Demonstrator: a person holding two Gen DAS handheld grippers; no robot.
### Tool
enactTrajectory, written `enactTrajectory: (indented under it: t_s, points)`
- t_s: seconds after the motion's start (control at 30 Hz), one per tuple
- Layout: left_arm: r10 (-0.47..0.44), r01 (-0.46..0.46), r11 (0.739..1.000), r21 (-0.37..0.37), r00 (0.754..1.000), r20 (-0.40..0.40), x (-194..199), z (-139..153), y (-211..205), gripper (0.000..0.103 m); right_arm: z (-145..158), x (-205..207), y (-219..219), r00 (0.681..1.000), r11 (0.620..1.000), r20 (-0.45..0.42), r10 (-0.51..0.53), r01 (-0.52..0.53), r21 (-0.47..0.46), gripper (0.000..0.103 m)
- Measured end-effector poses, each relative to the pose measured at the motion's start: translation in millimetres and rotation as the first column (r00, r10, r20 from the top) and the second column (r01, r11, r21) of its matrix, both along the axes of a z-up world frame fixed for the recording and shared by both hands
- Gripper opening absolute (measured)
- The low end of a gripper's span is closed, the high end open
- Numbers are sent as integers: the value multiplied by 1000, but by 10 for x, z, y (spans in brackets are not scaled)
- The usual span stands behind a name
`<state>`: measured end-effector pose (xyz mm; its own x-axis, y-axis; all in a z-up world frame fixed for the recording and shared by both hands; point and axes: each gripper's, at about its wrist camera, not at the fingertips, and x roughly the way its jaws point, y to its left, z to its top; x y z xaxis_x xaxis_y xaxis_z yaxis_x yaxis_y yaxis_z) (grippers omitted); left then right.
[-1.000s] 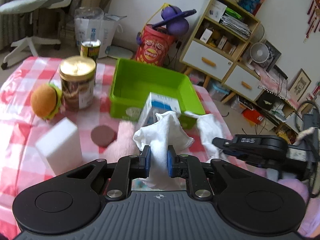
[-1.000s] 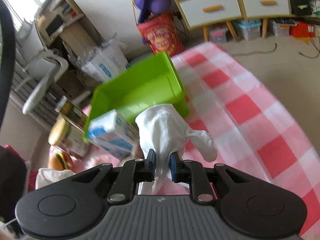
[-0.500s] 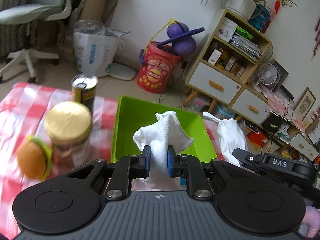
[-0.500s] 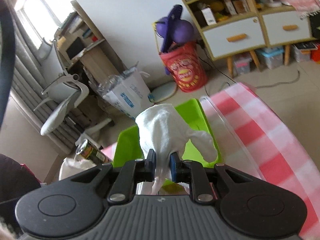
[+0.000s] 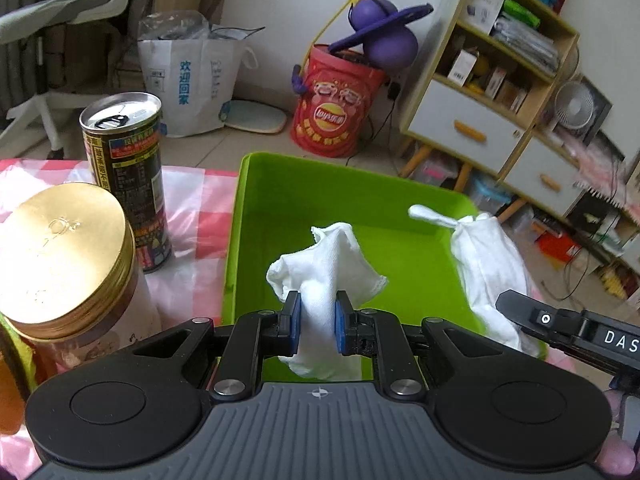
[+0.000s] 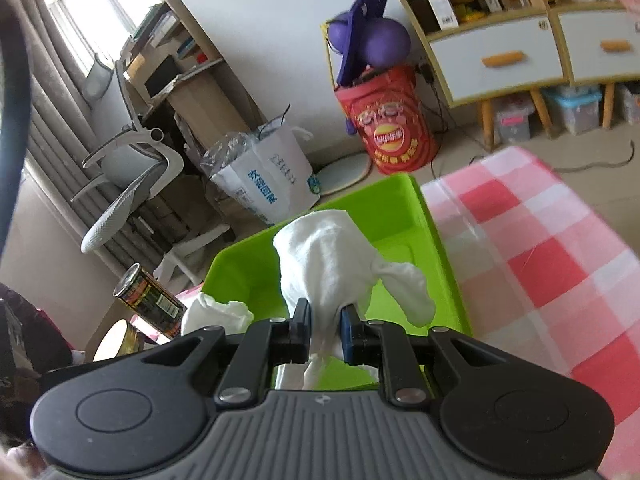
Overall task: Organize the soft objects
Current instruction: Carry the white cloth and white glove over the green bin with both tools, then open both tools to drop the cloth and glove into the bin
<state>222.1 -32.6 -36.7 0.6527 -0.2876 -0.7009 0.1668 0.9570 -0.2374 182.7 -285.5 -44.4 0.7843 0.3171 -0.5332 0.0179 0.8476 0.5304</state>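
My left gripper (image 5: 316, 326) is shut on a white cloth (image 5: 326, 260) and holds it above the near part of the green bin (image 5: 256, 168). My right gripper (image 6: 325, 332) is shut on a second white cloth (image 6: 324, 264), also held over the green bin (image 6: 432, 216). In the left wrist view the right gripper's cloth (image 5: 488, 256) hangs over the bin's right side. In the right wrist view the left gripper's cloth (image 6: 212, 312) shows at the lower left. The bin's inside looks bare.
A tall drink can (image 5: 124, 168) and a gold-lidded jar (image 5: 64, 256) stand left of the bin on the red-checked tablecloth (image 6: 552, 264). A burger plush edge (image 5: 8, 380) shows at far left. Shelves, a red tub and an office chair stand beyond the table.
Both grippers have lifted and moved forward with their cloths, from in front of the bin to above it. The blue-white box and white block have dropped out of view.
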Motion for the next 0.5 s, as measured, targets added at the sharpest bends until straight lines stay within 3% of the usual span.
enactTrajectory:
  t_s: [0.27, 0.37, 0.4, 0.43, 0.5]
  points:
    - [-17, 17, 1000, 18, 1000, 3, 27, 10, -66, 18, -111, 25, 8, 1000, 1000, -20, -5, 5, -12, 0]
    - [-21, 21, 999, 37, 1000, -10, 56, -5, -95, 27, -98, 4, -1, 1000, 1000, -21, -8, 7, -8, 0]
    - [-19, 20, 999, 43, 1000, -6, 55, 4, -102, 35, -92, -5, -11, 1000, 1000, -22, -10, 10, 1, 5]
    - [-23, 23, 999, 44, 1000, 0, 45, 17, -105, 47, -86, -11, -29, 1000, 1000, -24, -14, 14, 14, 19]
    - [-32, 31, 998, 52, 999, 17, 17, 51, -124, 58, -68, -33, -60, 999, 999, -27, -25, 26, 32, 37]
